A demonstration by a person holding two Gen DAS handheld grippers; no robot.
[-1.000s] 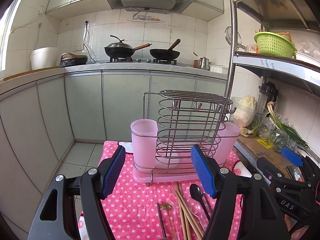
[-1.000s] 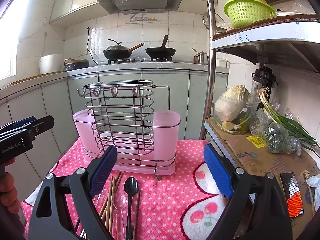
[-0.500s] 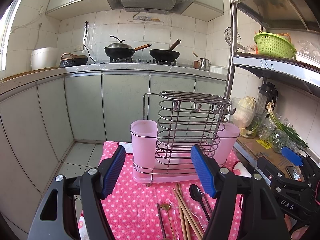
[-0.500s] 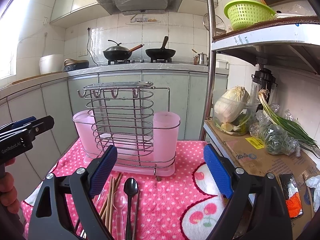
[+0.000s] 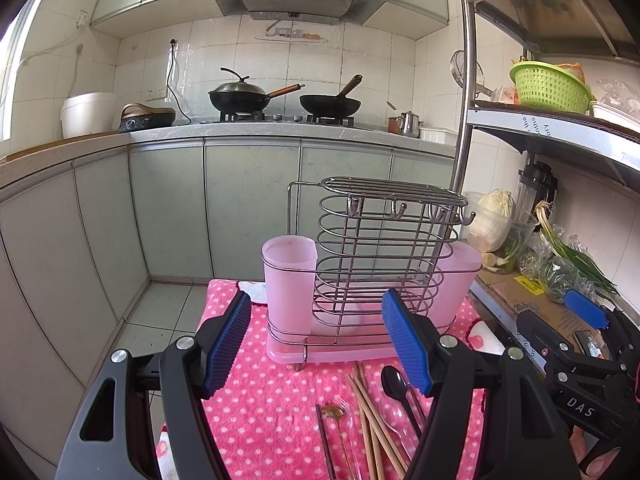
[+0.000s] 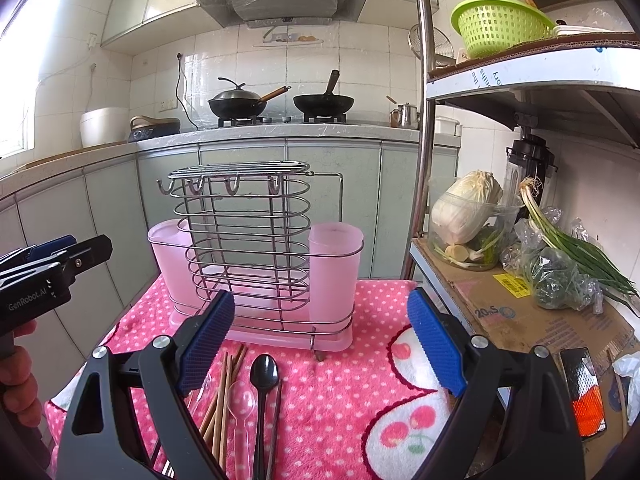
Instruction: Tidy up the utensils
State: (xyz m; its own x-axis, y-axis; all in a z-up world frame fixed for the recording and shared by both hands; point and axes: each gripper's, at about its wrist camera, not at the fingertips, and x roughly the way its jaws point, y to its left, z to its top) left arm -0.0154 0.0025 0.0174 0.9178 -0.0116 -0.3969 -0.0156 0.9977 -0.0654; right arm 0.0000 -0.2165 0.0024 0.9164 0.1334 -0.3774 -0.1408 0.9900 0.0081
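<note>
A wire utensil rack (image 5: 380, 256) (image 6: 244, 248) with two pale pink cups (image 5: 289, 280) (image 6: 335, 268) stands on a pink dotted cloth (image 5: 272, 400) (image 6: 352, 380). In front of it lie wooden chopsticks (image 5: 370, 416) (image 6: 222, 396), a black spoon (image 5: 394, 382) (image 6: 263, 372), a clear plastic spoon (image 6: 241, 404) and a small brass-coloured spoon (image 5: 334, 414). My left gripper (image 5: 316, 344) hovers open above the cloth, nothing between its blue pads. My right gripper (image 6: 320, 340) is open too, over the utensils and holding nothing.
A metal shelf unit (image 6: 520, 76) stands at the right with a green basket (image 6: 500, 28), cabbage in a tub (image 6: 468, 212), scallions (image 6: 576, 248) and a phone (image 6: 582, 392) on cardboard. Cabinets and a stove with two woks (image 5: 280, 100) lie behind. The cloth's left edge drops to tiled floor (image 5: 168, 308).
</note>
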